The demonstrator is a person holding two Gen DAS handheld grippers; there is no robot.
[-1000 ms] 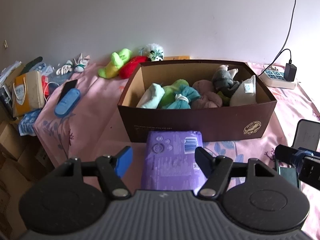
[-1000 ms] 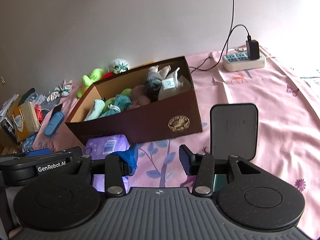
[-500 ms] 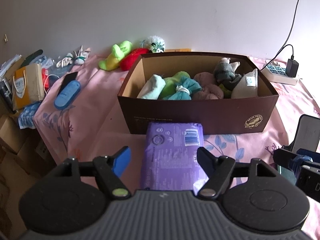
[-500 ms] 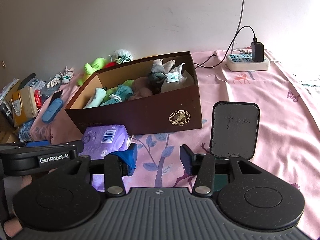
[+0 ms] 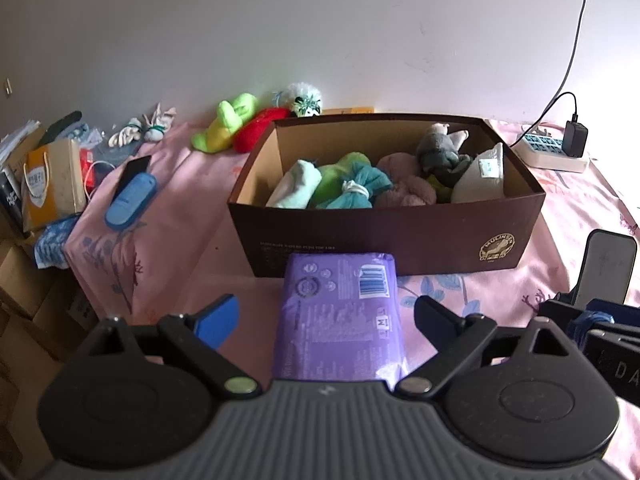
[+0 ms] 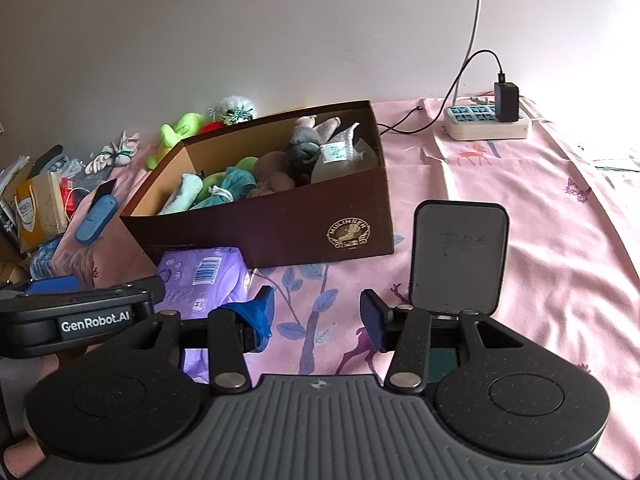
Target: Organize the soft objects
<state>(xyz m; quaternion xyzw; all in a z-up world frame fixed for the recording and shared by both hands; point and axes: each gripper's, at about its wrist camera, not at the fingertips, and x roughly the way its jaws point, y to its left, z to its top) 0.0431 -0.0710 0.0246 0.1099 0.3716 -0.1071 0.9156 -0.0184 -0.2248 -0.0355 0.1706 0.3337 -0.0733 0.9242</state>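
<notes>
"MULINSEN" on box (image 6: pixel 348 234); "GenRobot.AI" on left gripper (image 6: pixel 96 326).

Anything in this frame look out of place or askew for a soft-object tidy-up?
Nothing is spilled or damaged. A purple pack lies on the pink cloth outside the brown box, between the open fingers of the left hand-held gripper. A green plush and red plush also sit outside, behind the box.

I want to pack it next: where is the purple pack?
In the left wrist view the purple pack lies on the pink sheet between the open left tongs, against the brown box.
</notes>
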